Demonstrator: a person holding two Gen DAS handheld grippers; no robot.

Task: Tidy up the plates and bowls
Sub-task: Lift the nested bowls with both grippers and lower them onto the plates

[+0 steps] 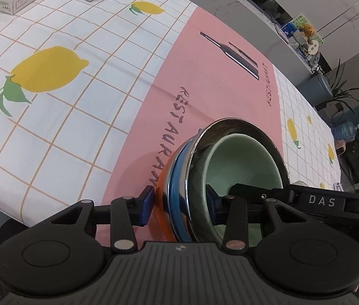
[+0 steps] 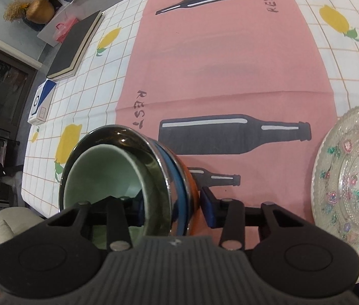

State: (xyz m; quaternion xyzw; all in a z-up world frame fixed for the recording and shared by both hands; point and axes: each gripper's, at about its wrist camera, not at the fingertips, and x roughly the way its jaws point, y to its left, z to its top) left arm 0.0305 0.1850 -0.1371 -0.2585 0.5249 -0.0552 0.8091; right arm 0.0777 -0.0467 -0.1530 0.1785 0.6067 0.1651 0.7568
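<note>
Left claw (image 1: 180, 204) clamped across the near wall of the bowl stack (image 1: 230, 167), low centre of frame: one pad outside on the orange bowl (image 1: 159, 203), one inside the green bowl (image 1: 245, 160). Right claw (image 2: 173, 209) gripping the opposite wall the same way, low centre of its view. Between them, steel bowl (image 2: 120, 139) and blue bowl (image 2: 178, 178), nested, on the pink mat (image 2: 230, 71). Glass plate (image 2: 349, 178) at right edge, apart. Risk: uneven lift tilting the stack, loose bowls slipping out, or a swing striking the plate.

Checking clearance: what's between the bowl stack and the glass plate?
Right wrist view: only bare pink cloth with printed bottles between bowl stack and glass plate.
</note>
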